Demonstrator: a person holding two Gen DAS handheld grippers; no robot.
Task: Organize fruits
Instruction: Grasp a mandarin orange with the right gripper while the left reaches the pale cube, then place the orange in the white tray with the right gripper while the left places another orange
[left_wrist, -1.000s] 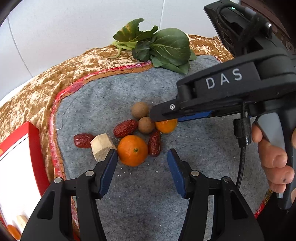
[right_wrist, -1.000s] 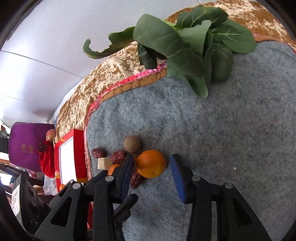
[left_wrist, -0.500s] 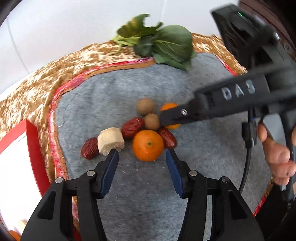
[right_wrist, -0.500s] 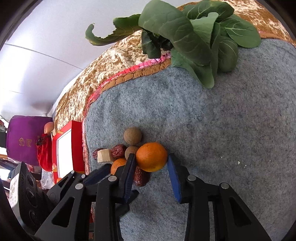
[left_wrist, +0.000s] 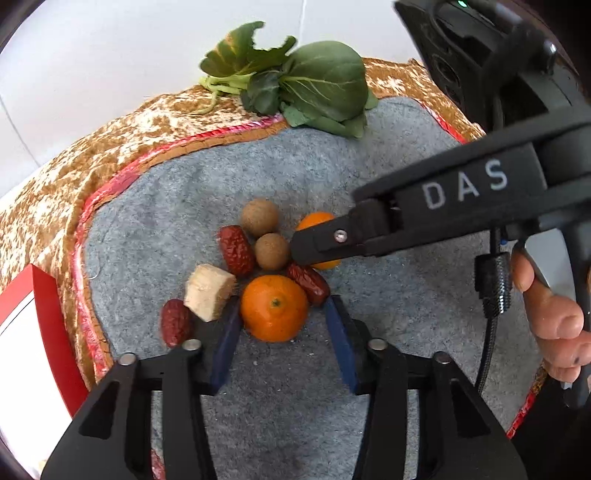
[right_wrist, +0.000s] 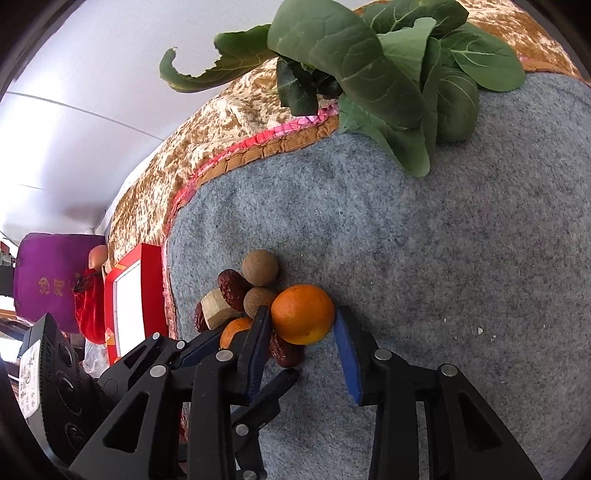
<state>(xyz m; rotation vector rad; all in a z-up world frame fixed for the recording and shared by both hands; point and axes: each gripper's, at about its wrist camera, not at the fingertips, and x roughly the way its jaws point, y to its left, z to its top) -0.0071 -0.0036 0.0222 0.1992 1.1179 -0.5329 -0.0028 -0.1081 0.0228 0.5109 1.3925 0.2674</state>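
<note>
Left gripper (left_wrist: 280, 325) gapes round near mandarin (left_wrist: 274, 307); right gripper (right_wrist: 301, 332) unclenched astride far mandarin (right_wrist: 303, 314) | soft, round, rollable; pinch mid-girth gently

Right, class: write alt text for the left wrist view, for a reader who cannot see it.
The open left gripper straddles a round orange tangerine on a grey felt mat. Wrinkled red dates and brown round longans cluster beyond, where the right gripper flanks a second tangerine.

Left gripper (left_wrist: 282, 334): advanced since a second ago; near tangerine (left_wrist: 274, 307), previously ahead of the fingertips, now sits between the open blue pads, left pad touching or nearly so. Right gripper (right_wrist: 301, 334): likewise moved in; far tangerine (right_wrist: 303, 314) now bracketed between its spread pads, formerly only at their tips.
</note>
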